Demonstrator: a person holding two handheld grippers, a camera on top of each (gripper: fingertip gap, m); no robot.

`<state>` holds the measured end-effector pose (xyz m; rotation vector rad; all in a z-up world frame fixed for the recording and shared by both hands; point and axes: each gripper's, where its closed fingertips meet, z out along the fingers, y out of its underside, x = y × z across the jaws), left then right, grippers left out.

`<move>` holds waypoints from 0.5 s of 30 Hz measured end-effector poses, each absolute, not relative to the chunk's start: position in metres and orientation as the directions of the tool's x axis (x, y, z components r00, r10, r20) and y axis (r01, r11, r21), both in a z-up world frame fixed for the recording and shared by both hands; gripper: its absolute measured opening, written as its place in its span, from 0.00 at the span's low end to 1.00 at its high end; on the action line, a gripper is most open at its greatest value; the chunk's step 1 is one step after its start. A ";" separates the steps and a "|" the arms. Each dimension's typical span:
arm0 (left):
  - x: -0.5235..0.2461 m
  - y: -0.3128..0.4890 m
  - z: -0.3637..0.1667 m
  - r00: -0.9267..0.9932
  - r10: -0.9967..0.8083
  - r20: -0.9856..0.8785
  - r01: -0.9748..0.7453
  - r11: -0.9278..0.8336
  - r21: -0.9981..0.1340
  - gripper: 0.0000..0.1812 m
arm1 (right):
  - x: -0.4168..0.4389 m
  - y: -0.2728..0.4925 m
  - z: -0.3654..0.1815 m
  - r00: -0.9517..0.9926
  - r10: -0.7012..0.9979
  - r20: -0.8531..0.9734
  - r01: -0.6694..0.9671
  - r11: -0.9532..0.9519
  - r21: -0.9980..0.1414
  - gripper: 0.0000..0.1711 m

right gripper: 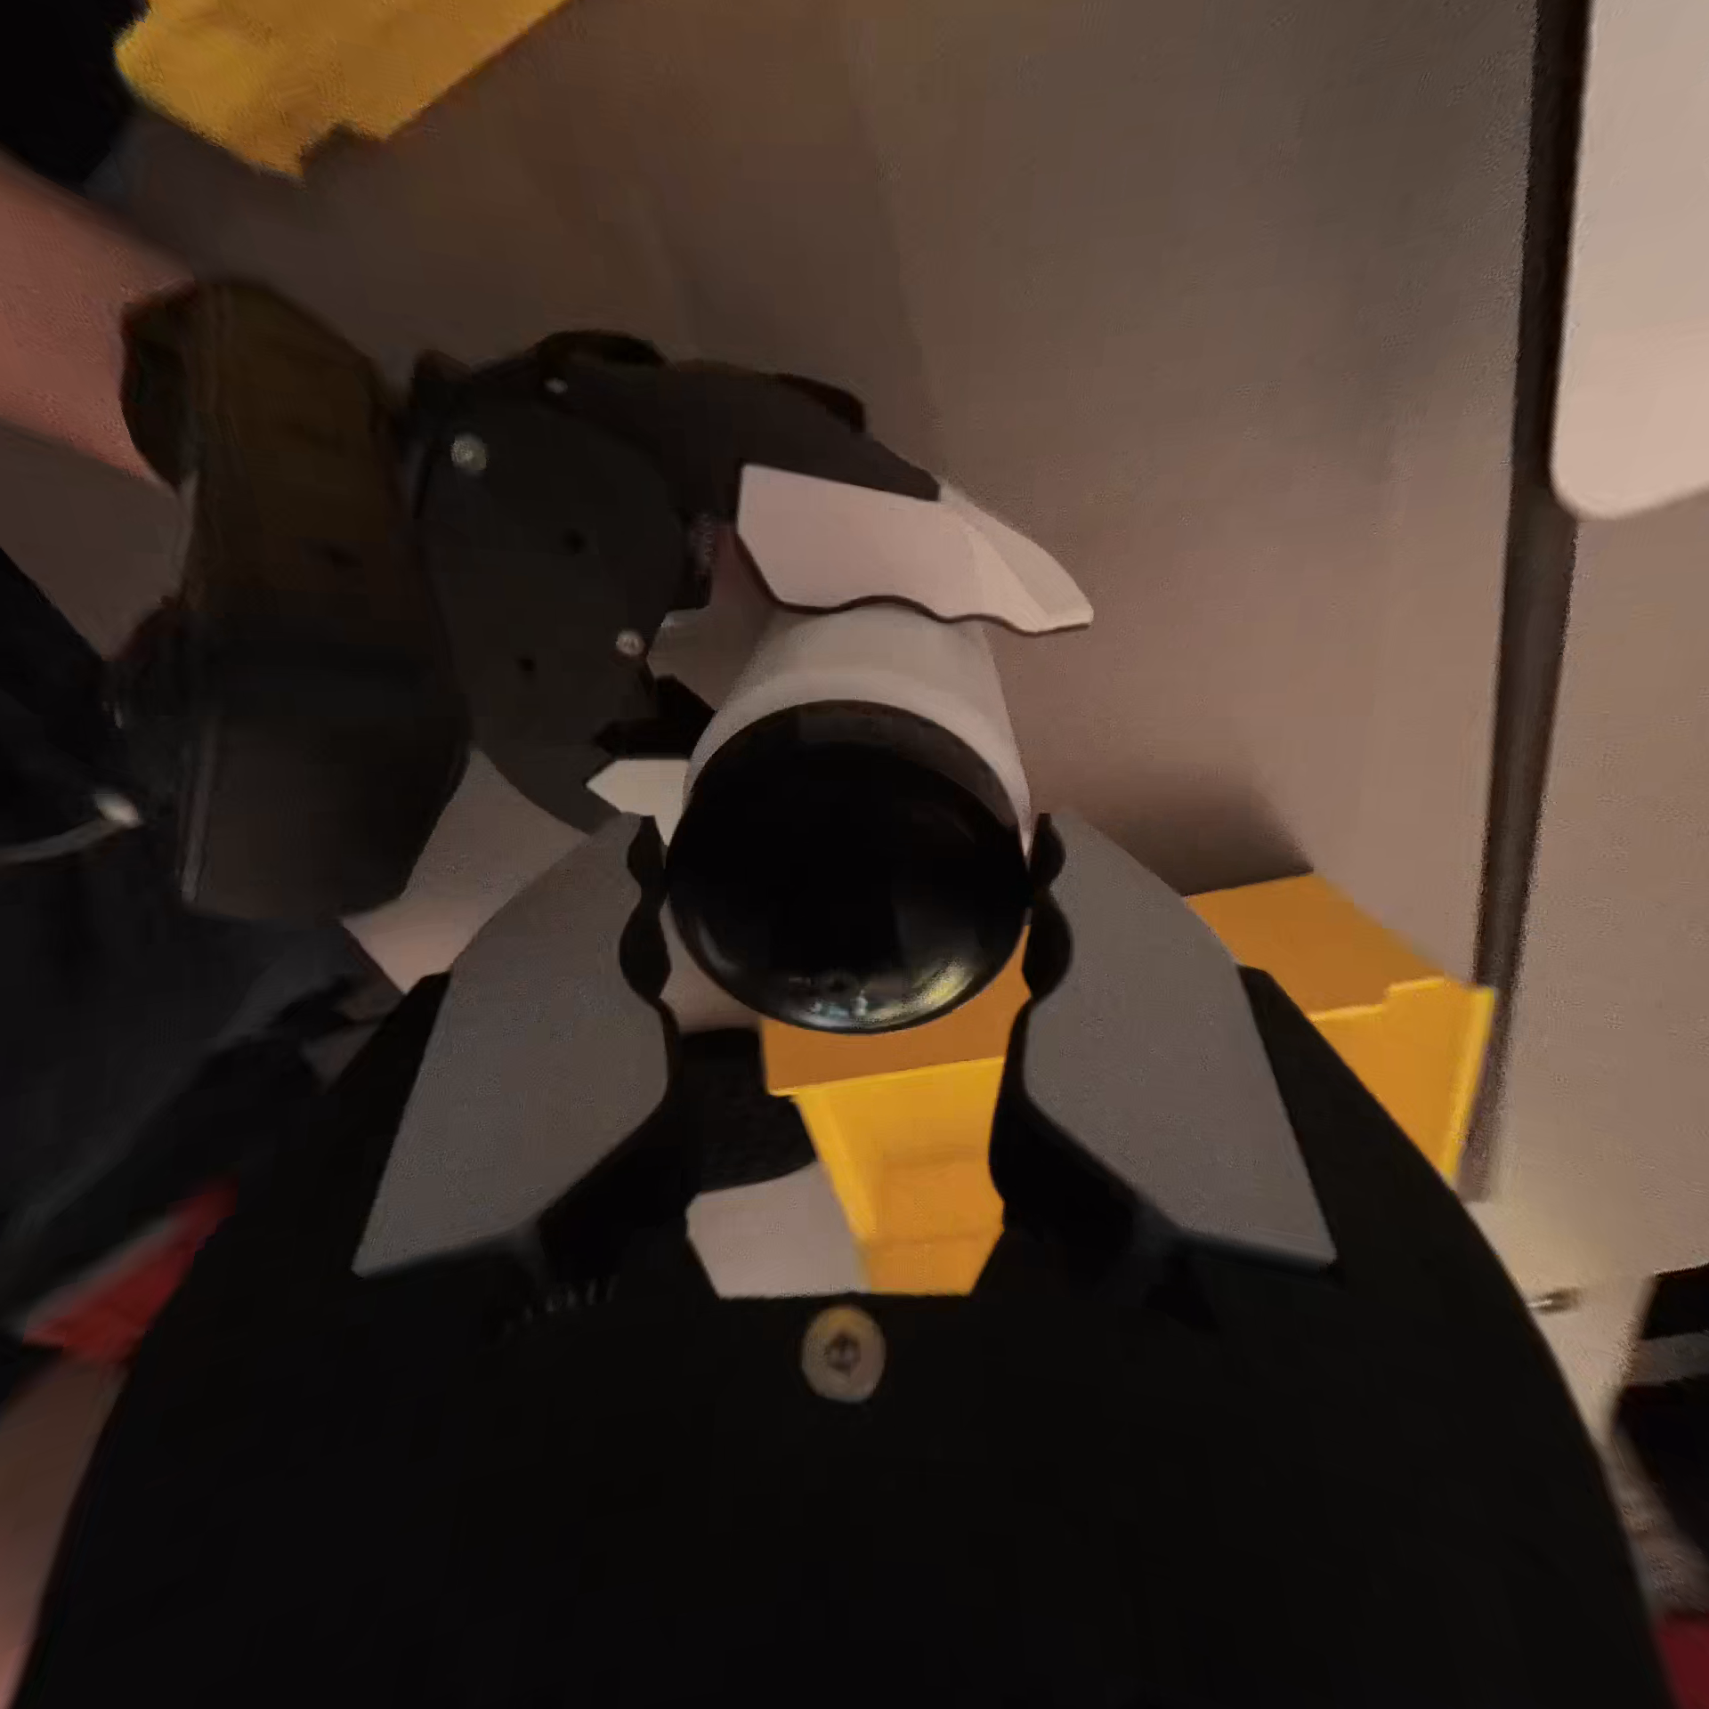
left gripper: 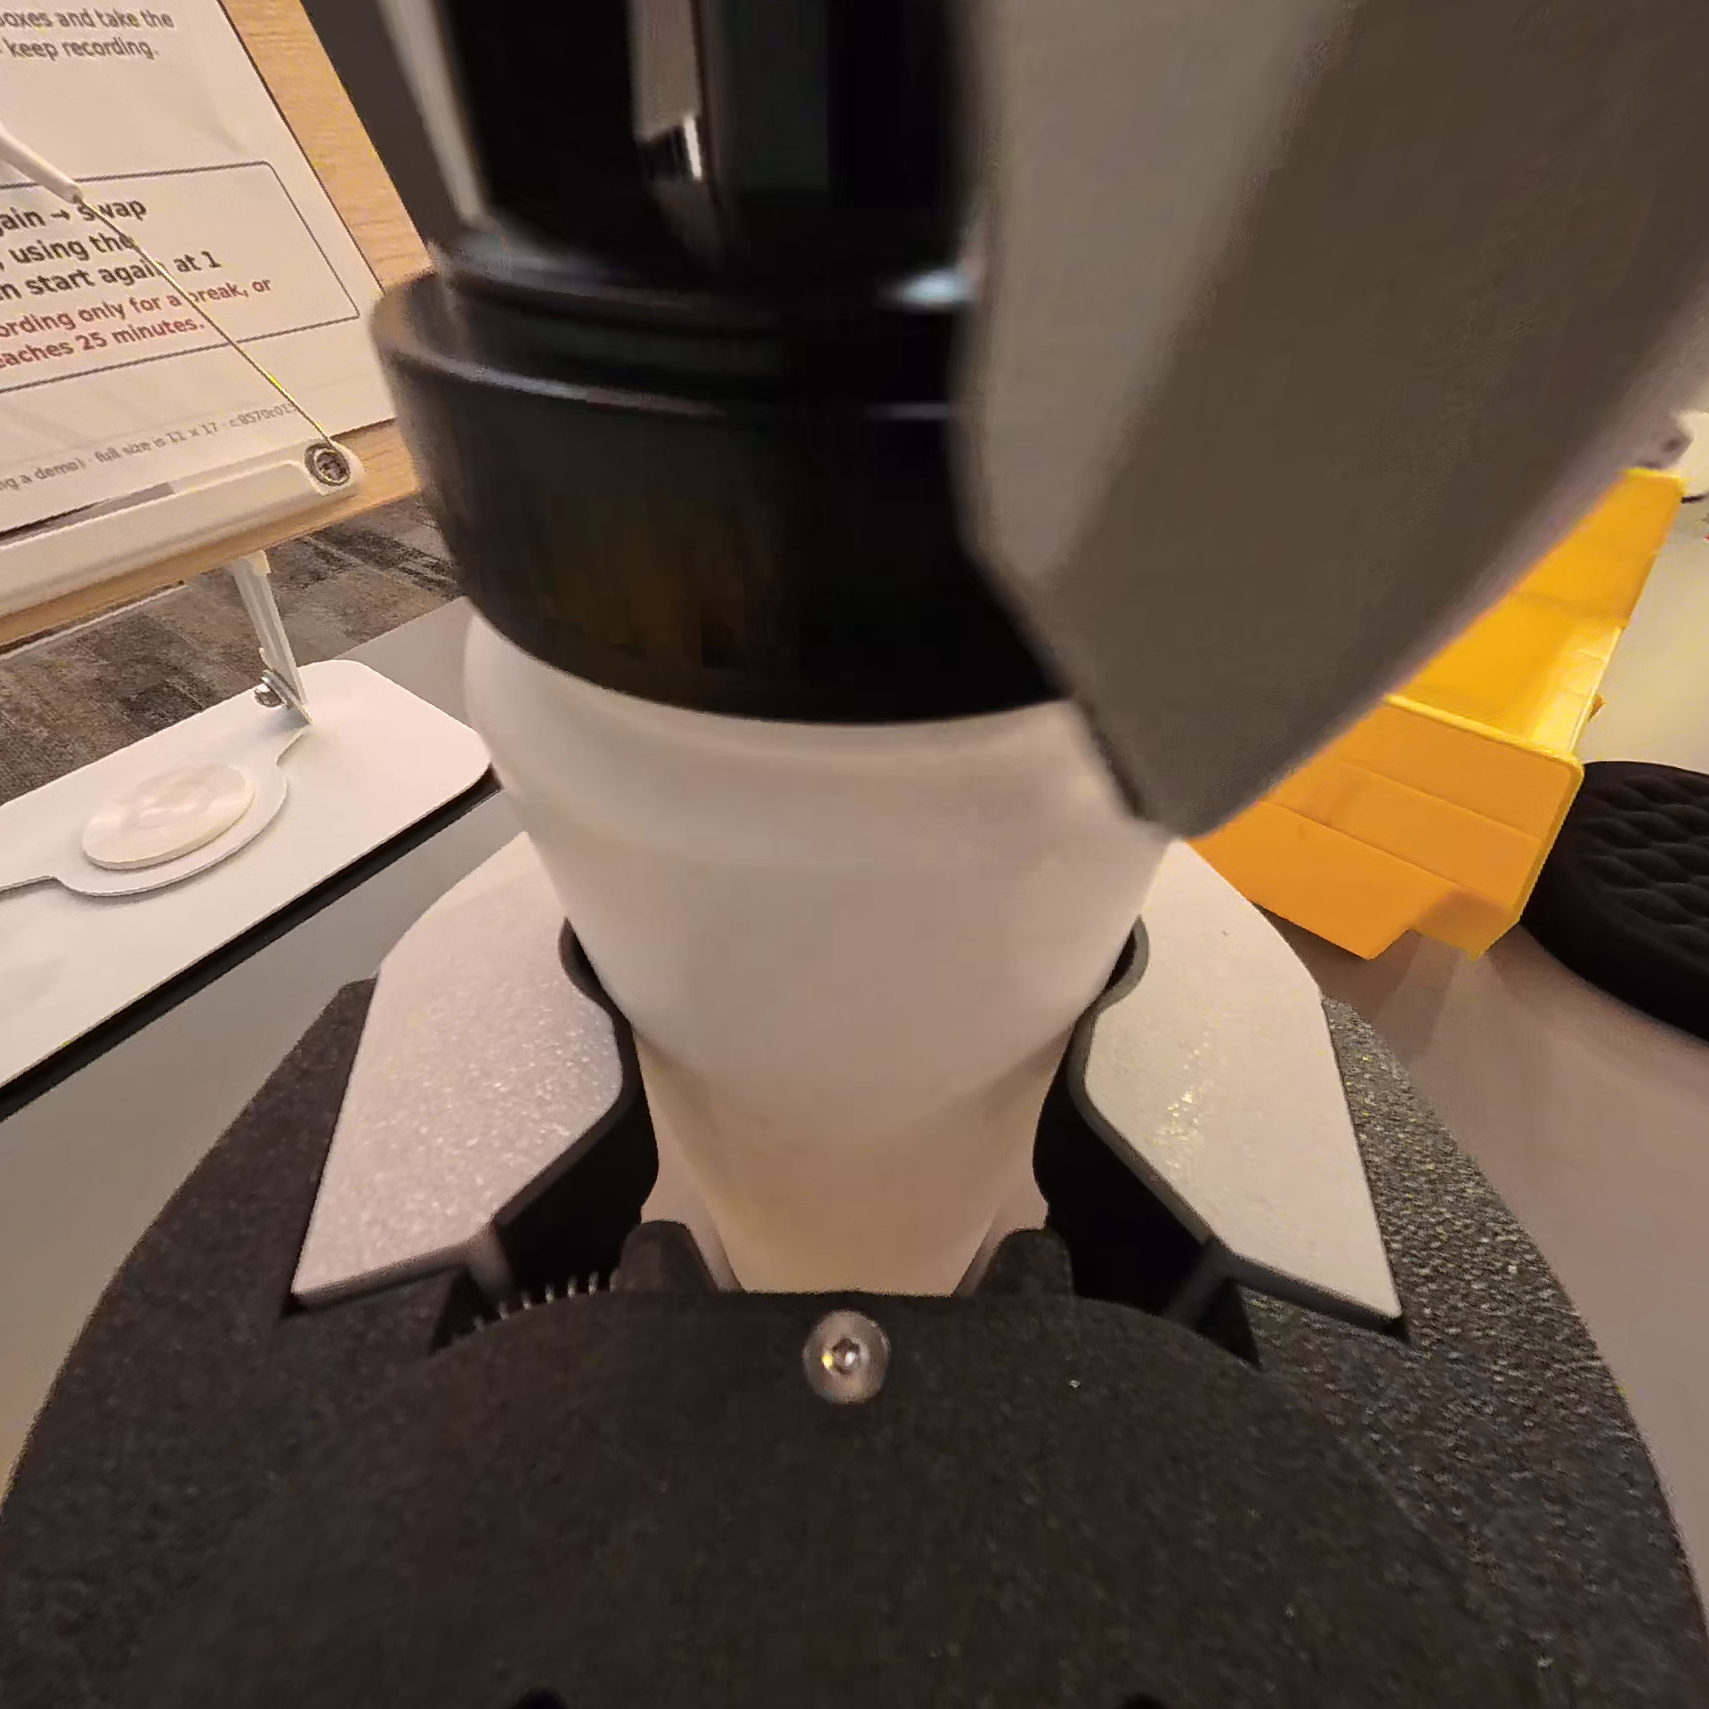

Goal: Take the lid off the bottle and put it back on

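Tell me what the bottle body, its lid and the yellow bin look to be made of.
Bottle: probably matte white plastic; even, dull, no glare.
Lid: likely glossy black plastic; its top mirrors light.
Yellow bin: apparently moulded plastic; uniform colour, stepped edges, slight sheen.
Motion blur leaves all three uncertain.

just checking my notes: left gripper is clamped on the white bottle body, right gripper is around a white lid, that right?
One thing is off: the lid is black, not white. The right wrist view shows the right gripper closed around it. The rest stands: in the left wrist view the left gripper is clamped on the white bottle body.
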<state>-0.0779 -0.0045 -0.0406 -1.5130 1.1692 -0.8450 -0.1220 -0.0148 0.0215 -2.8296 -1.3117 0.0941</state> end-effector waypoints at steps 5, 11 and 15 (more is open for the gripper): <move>-0.079 -0.003 -0.041 0.285 -0.958 -0.037 -0.251 -0.038 -0.967 0.57 | -0.126 -0.014 0.024 0.370 0.929 -0.014 0.919 -0.368 -0.144 0.45; -0.080 0.000 -0.041 0.298 -0.954 -0.013 -0.244 -0.063 -0.968 0.58 | -0.118 -0.006 0.034 0.695 0.718 0.016 0.706 -0.679 -0.204 0.50; -0.079 -0.003 -0.041 0.298 -0.954 -0.034 -0.253 -0.045 -0.967 0.58 | -0.122 -0.011 0.026 0.813 0.580 -0.045 0.572 -0.812 -0.118 0.47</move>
